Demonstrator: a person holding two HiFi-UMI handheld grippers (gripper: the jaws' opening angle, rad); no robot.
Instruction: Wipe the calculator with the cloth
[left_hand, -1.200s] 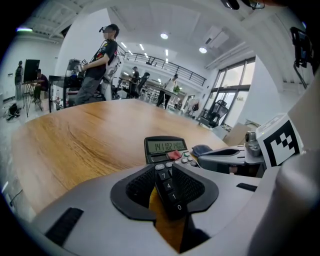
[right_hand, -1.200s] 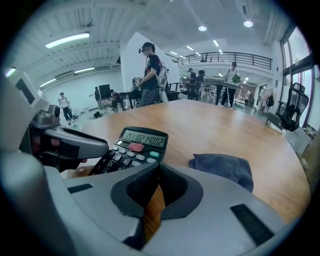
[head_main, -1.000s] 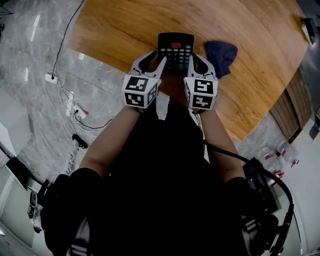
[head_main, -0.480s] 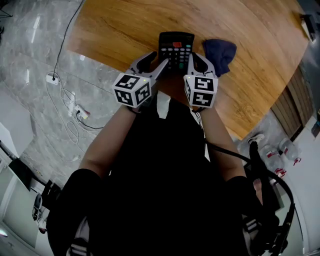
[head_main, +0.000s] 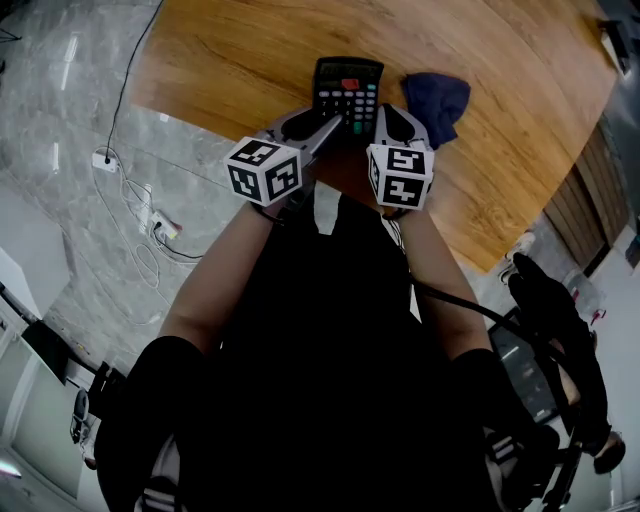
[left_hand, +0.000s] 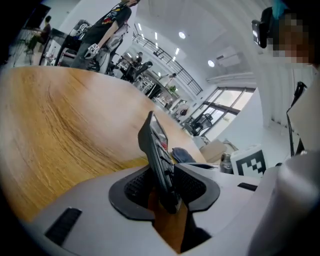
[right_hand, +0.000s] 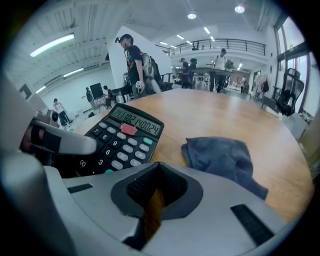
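Observation:
A black calculator (head_main: 347, 92) lies near the front edge of the wooden table (head_main: 230, 60), with a dark blue cloth (head_main: 437, 100) bunched to its right. My left gripper (head_main: 312, 122) is rolled over. Its jaws are closing on the calculator's near left corner. In the left gripper view the calculator (left_hand: 159, 155) stands edge-on between the pads (left_hand: 137, 186), which touch both its faces. My right gripper (head_main: 392, 112) is shut and empty, hovering just right of the calculator. The right gripper view shows the calculator (right_hand: 120, 140) to the left and the cloth (right_hand: 225, 157) ahead to the right.
The table's curved front edge runs just under both grippers. On the marble floor to the left lie a power strip and cables (head_main: 130, 190). A dark figure (head_main: 550, 300) shows at the right below the table edge. People and equipment stand far behind the table.
My left gripper has rolled, and its marker cube has swung out to the left and up while staying at the calculator's corner. The right gripper has barely moved.

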